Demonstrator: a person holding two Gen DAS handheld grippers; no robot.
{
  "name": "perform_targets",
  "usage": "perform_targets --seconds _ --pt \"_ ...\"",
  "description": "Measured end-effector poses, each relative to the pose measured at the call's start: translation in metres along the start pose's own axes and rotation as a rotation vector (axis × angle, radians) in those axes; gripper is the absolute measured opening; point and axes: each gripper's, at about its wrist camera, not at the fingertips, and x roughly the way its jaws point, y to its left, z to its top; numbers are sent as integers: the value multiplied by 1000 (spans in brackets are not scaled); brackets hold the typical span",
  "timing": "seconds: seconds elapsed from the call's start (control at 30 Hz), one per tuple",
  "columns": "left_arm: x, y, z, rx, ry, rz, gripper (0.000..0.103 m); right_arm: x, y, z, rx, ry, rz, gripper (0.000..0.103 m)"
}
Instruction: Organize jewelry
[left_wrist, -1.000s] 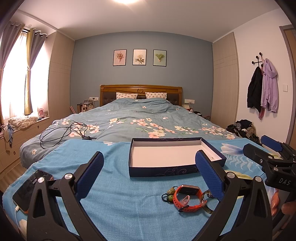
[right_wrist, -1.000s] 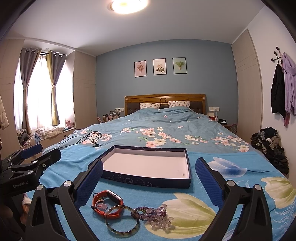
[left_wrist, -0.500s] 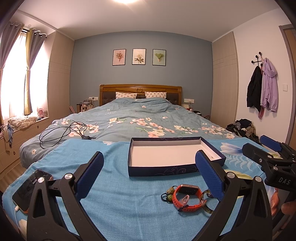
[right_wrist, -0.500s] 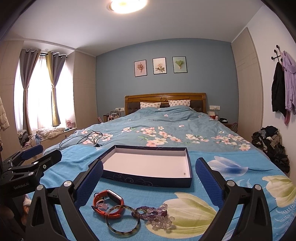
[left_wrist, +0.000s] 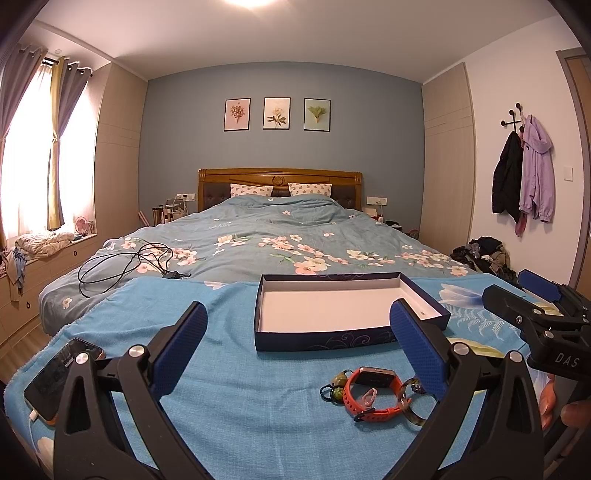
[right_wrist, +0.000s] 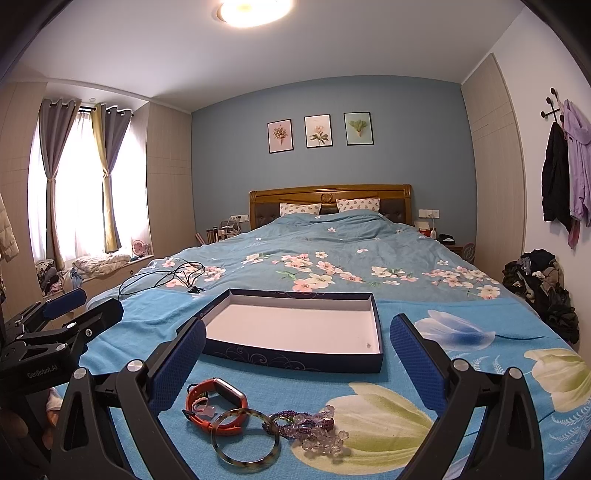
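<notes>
A shallow dark-blue box (left_wrist: 332, 341) (right_wrist: 295, 360) with a white inside lies empty on the blue blanket. In front of it sits a small heap of jewelry: an orange-strapped watch (left_wrist: 369, 397) (right_wrist: 210, 404), a translucent bangle (right_wrist: 245, 441) (left_wrist: 410, 406), purple and clear bead strings (right_wrist: 310, 430), and a green bead charm (left_wrist: 334, 387). My left gripper (left_wrist: 299, 350) is open, its right finger above the watch. My right gripper (right_wrist: 297, 362) is open above the heap. Neither holds anything.
A phone (left_wrist: 59, 376) on a cable lies at the blanket's left edge. A black cord (left_wrist: 125, 264) is coiled on the flowered duvet (left_wrist: 295, 236) behind the box. Clothes (right_wrist: 539, 291) are piled on the floor at the right, under hanging jackets (left_wrist: 524, 177).
Both views have drifted only slightly. The jewelry, the box and both open grippers stand as before.
</notes>
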Motion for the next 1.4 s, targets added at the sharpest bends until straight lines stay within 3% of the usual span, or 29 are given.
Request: perform_targets --seconds 1.4 --pt "-5 -2 4 7 13 -9 97 5 -1 -7 14 17 5 96"
